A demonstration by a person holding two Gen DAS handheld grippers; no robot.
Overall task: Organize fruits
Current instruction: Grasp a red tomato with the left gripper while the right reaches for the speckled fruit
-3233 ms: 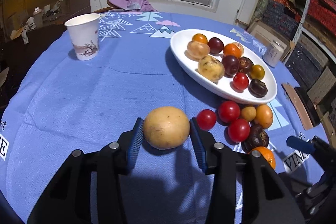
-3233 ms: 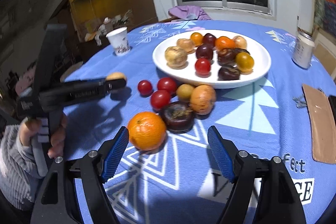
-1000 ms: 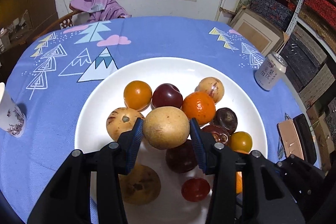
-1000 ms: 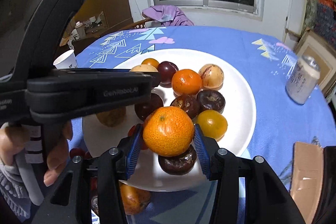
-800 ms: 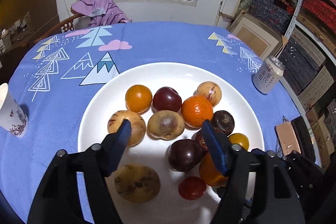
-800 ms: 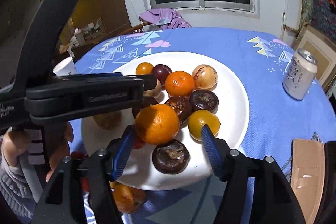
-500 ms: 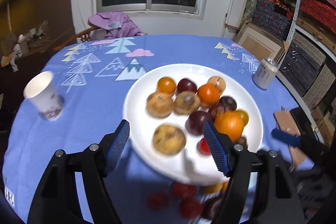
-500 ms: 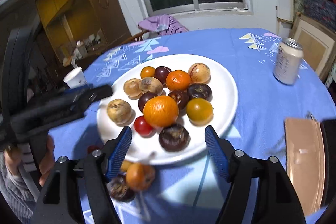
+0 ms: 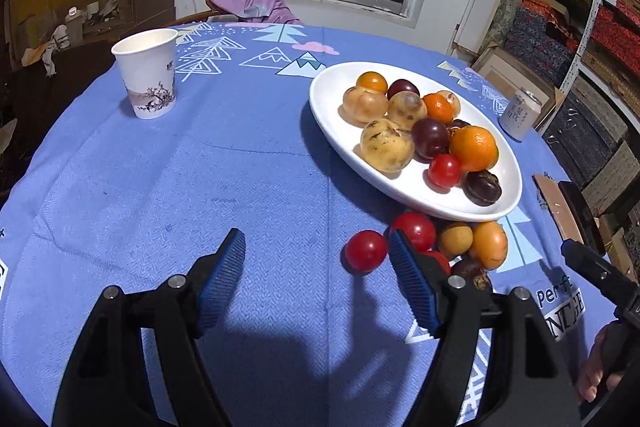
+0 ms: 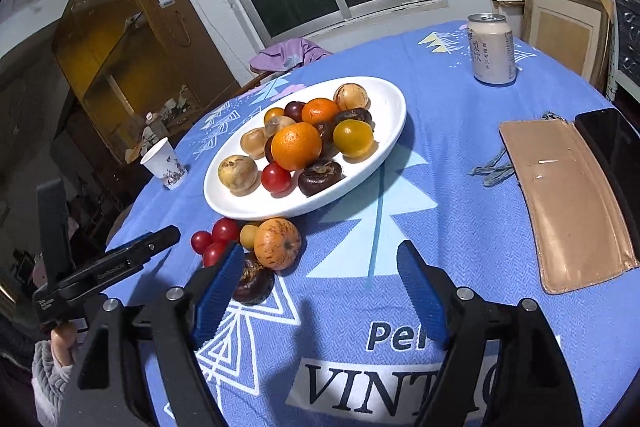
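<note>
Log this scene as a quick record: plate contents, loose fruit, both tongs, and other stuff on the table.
plate: white plate holding mixed fruit, big orange near the middle
loose fruit: cluster on the tablecloth beside the plate's near rim, including a red tomato
left tongs: open, empty
right tongs: opening, nothing between them
other items: paper cup, drink can, tan wallet

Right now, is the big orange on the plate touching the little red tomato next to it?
Touching. In the right wrist view the big orange overlaps the little red tomato on the plate with no gap visible; the left wrist view shows them pressed together too.
</note>
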